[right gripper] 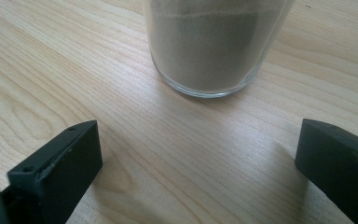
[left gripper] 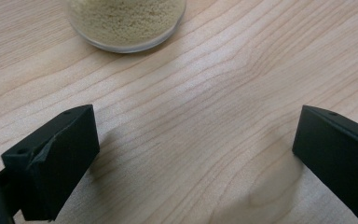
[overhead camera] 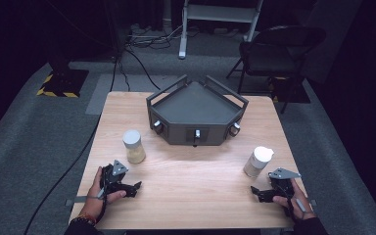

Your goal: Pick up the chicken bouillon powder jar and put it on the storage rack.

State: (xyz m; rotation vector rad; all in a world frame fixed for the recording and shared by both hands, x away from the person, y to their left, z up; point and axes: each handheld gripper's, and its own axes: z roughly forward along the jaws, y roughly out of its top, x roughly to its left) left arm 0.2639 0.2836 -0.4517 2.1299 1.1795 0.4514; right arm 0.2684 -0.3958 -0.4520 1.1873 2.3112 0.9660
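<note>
High view first: a light wooden square table [overhead camera: 191, 171] on grey carpet, and at its far middle sits a dark grey angular metal tray with raised rail handles and three knobs along its front faces [overhead camera: 196, 110]. Left of the tray's front stands a clear glass jar of pale yellow grains with a white lid [overhead camera: 133, 146], upright. Over on the right, a second clear glass jar of fine beige powder, also white-lidded [overhead camera: 258, 161], upright too. The two jars are well apart. The person's left hand [overhead camera: 100, 188] rests at the near left edge holding the left tongs [overhead camera: 136, 187], just in front of the grain jar. The right hand [overhead camera: 298, 200] holds the right tongs [overhead camera: 254, 192] at the near right, just in front of the powder jar. A dark folding chair [overhead camera: 279, 49] stands beyond the table, cables trailing on the floor.

Left gripper view: the left tongs [left gripper: 191, 154] are spread wide, both black jaws low over the wood grain, bare table between them. The grain jar's base [left gripper: 126, 23] sits ahead, up and to the left, apart from the jaws.

Right gripper view: the right tongs [right gripper: 196, 158] gape wide as well, nothing in them. The powder jar [right gripper: 214, 46] stands straight ahead, near but not touching either jaw.
</note>
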